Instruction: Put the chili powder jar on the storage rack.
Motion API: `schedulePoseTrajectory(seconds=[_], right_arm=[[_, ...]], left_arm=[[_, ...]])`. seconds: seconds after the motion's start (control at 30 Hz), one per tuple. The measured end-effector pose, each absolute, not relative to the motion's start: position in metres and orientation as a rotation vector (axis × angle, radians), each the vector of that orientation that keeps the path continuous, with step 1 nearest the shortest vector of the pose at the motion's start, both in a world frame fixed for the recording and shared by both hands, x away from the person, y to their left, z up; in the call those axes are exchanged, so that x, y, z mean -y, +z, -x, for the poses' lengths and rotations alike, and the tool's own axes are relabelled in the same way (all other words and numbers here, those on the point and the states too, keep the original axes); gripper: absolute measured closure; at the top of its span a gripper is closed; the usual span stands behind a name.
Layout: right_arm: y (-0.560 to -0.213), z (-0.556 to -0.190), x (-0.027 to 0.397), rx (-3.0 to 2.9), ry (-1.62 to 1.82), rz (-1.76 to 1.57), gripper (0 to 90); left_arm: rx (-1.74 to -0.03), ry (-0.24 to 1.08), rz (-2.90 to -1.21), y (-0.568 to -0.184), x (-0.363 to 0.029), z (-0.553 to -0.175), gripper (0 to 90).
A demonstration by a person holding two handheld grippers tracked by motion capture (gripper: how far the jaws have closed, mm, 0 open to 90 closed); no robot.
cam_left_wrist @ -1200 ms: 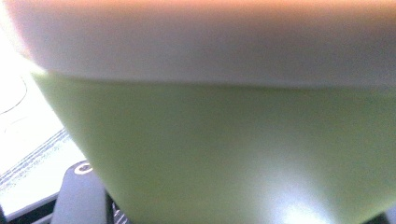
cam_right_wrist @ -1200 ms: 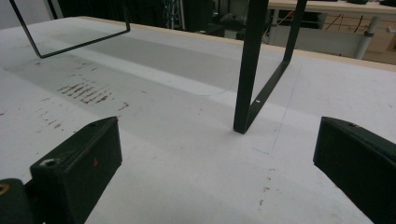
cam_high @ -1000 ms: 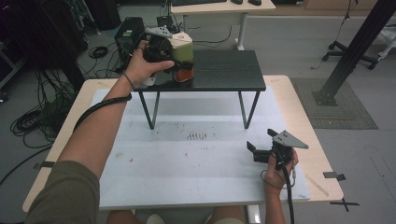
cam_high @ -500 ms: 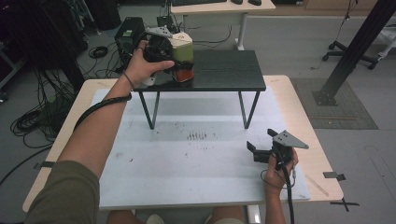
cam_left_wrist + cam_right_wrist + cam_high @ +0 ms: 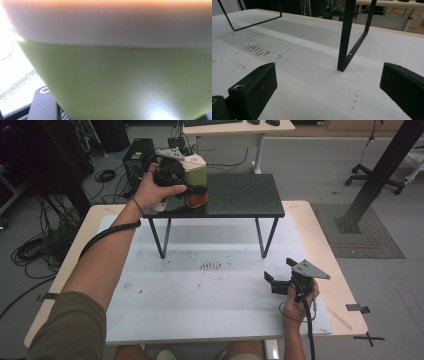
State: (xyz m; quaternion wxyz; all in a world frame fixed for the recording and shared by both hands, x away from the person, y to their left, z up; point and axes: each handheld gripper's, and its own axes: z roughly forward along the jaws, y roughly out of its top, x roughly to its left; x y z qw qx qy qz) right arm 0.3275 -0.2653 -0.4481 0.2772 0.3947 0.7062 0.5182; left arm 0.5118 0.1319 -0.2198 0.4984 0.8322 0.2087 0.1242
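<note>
High view has the left gripper clamped on a green cup w/ white rim atop the small black shelf, so placing looks nearly done, release left; right gripper idles wide open, well apart, nothing between.

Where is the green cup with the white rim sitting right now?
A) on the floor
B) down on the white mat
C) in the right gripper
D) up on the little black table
D: the green cup stands on the little black table, with the left gripper clamped around it.
</note>
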Motion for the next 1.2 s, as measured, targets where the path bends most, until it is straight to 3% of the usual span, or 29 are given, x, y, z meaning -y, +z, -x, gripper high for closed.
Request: schedulePoseTrajectory(seconds=[1.2], right_arm=[[-0.4481, -0.3279, 0.2648, -1.904, 1.383, -1.057, 1.1]], left_arm=[[-0.506, 0.301, -2.013, -0.2185, -0.133, -0.5112, 28.3]])
